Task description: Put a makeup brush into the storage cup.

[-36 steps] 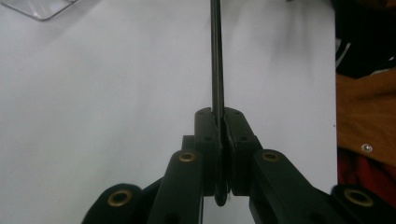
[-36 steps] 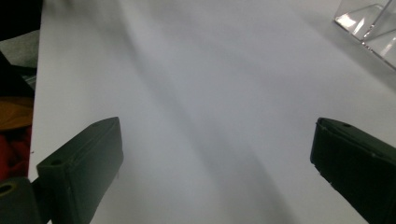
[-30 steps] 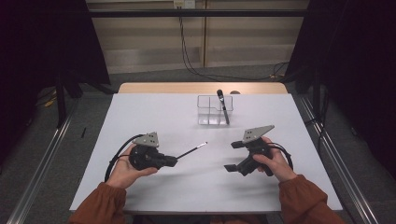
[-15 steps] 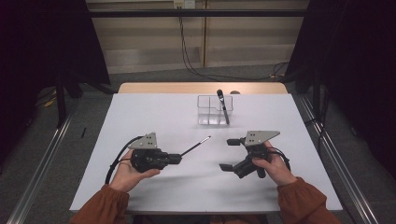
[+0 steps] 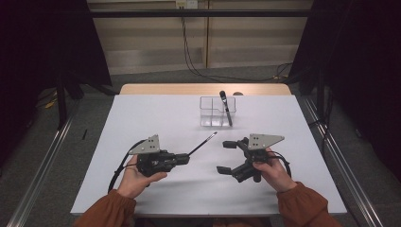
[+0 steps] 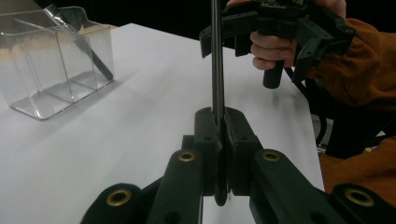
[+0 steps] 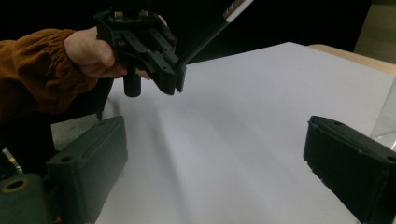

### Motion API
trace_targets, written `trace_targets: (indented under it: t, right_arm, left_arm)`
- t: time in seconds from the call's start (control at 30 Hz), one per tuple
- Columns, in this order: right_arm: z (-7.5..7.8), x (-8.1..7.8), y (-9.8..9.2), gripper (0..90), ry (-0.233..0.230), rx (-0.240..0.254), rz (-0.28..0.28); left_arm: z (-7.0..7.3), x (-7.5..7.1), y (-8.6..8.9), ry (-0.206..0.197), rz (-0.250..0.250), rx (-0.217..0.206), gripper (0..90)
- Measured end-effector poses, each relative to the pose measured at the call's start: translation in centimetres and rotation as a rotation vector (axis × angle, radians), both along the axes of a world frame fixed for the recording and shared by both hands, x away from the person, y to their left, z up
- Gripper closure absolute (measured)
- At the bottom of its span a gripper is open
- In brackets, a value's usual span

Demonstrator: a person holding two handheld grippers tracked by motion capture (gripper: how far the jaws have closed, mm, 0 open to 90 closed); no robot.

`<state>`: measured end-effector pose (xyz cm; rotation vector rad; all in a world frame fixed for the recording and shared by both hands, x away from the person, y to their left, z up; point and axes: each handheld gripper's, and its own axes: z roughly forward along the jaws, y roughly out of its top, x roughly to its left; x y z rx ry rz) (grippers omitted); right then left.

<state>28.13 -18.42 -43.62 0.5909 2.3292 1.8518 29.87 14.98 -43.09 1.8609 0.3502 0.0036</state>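
A thin black stick [image 5: 203,143] with a pale tip is clamped between the jaws of my left gripper [image 5: 186,158], which is shut on its lower end [image 6: 217,70]. The stick points up and to the right, toward the clear box. To its right, my right gripper [image 5: 226,157] is open, and its wide jaws face the stick with nothing between them. In the right gripper view, the left gripper [image 7: 154,51] holds the stick [image 7: 210,32] beyond my open right gripper [image 7: 215,135]. In the left gripper view, the right gripper [image 6: 275,28] sits just past the stick.
A clear divided box [image 5: 215,112] stands at the table's far middle with a second black stick [image 5: 226,106] leaning in it, also in the left gripper view as the box [image 6: 56,60]. The white table top [image 5: 151,118] ends at a wooden strip [image 5: 203,89] at the back.
The right gripper has shifted a little left and turned its open jaws toward the left gripper. The stick's tip has swung slightly farther away and right. The left gripper stays shut on it.
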Motion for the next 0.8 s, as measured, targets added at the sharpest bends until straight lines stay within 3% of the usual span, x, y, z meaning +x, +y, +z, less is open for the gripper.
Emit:
trace_targets:
  t: [0.07, 0.2, 0.43, 0.57, 0.67, 0.8]
  right_arm:
    - [0.2, -0.1, 0.1, 6.7, -0.016, 0.009, -0.028]
    - [0.5, 0.1, 0.0, 5.5, -0.018, 0.061, 0.002]
    - [0.6, 0.3, 0.5, 7.2, 0.001, 0.076, -0.006]
    - [0.7, 0.6, 1.0, 13.2, 0.003, 0.074, -0.003]
    - [0.7, 0.8, 1.3, 23.9, 0.01, 0.086, 0.011]
    - [0.7, 0.9, 1.8, 28.0, 0.012, 0.081, 0.004]
  left_arm:
    - [0.0, -0.1, -0.2, 0.005, -0.002, -0.019, 85.2]
    - [-0.2, -0.3, -0.5, -0.001, -0.004, -0.028, 85.1]
    - [-0.5, -0.2, -1.0, 0.002, -0.001, -0.027, 85.1]
    - [-0.7, -0.3, -1.2, 0.007, -0.008, -0.018, 85.1]
    - [-0.8, -0.3, -1.3, 0.006, -0.01, -0.01, 85.1]
    - [-0.9, -0.2, -1.3, 0.005, -0.021, 0.0, 85.1]
